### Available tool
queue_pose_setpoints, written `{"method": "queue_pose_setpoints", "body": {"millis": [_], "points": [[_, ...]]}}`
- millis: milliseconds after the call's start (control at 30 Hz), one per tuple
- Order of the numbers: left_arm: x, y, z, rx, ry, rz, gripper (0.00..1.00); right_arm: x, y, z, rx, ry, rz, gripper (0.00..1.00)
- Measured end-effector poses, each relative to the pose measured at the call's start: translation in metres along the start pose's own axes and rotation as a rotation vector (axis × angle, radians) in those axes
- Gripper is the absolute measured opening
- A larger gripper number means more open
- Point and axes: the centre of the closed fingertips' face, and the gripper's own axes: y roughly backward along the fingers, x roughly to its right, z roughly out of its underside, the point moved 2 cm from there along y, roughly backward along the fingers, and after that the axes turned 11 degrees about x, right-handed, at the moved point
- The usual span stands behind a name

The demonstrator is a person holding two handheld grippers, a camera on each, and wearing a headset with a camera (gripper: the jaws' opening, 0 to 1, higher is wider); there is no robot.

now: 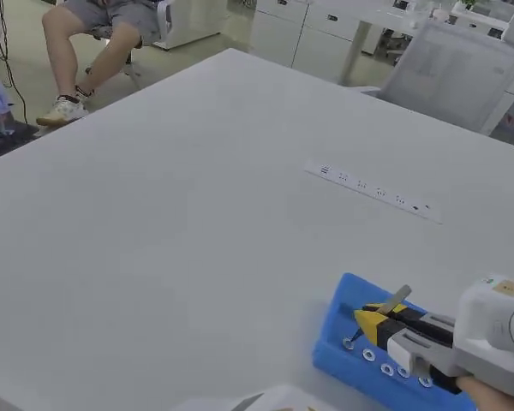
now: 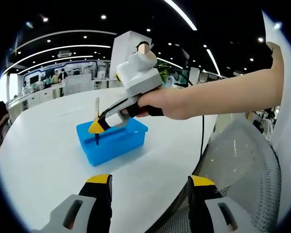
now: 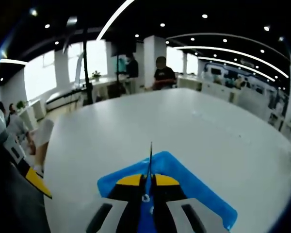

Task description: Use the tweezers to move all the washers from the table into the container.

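Note:
A blue container [image 1: 338,358] sits near the table's front right, with several washers [image 1: 386,369] lying along its near side. My right gripper [image 1: 368,321], yellow-tipped, is shut on the tweezers [image 1: 397,298], whose points dip into the container near a washer [image 1: 348,344]. In the right gripper view the tweezers [image 3: 150,162] run forward between the shut jaws over the container [image 3: 199,191]. The left gripper view shows the right gripper [image 2: 98,127] held by a hand above the container [image 2: 114,143]. My left gripper [image 2: 148,187] stands open with nothing in it, back from the container at the table's edge.
A white power strip [image 1: 373,191] lies flat on the table beyond the container. A grey mesh chair [image 1: 454,68] stands at the far right, and another chair [image 2: 233,165] is close beside my left gripper. A person [image 1: 94,51] sits past the far left corner.

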Motion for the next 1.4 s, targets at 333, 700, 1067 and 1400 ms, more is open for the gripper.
{"method": "queue_pose_setpoints", "body": {"millis": [333, 700, 1067, 1400], "points": [[0.003, 0.000, 0.002, -0.011, 0.013, 0.017, 0.61, -0.014, 0.036, -0.026, 0.088, 0.027, 0.010, 0.04], [0.007, -0.001, 0.006, -0.034, 0.040, 0.050, 0.53, -0.043, 0.082, -0.002, 0.058, -0.018, -0.004, 0.04], [0.016, -0.002, 0.010, -0.060, 0.056, 0.106, 0.48, -0.053, 0.106, 0.033, 0.009, -0.098, 0.029, 0.04], [0.029, 0.002, 0.001, -0.011, 0.100, 0.217, 0.34, -0.071, 0.113, 0.046, -0.089, 0.036, -0.086, 0.04]]}}
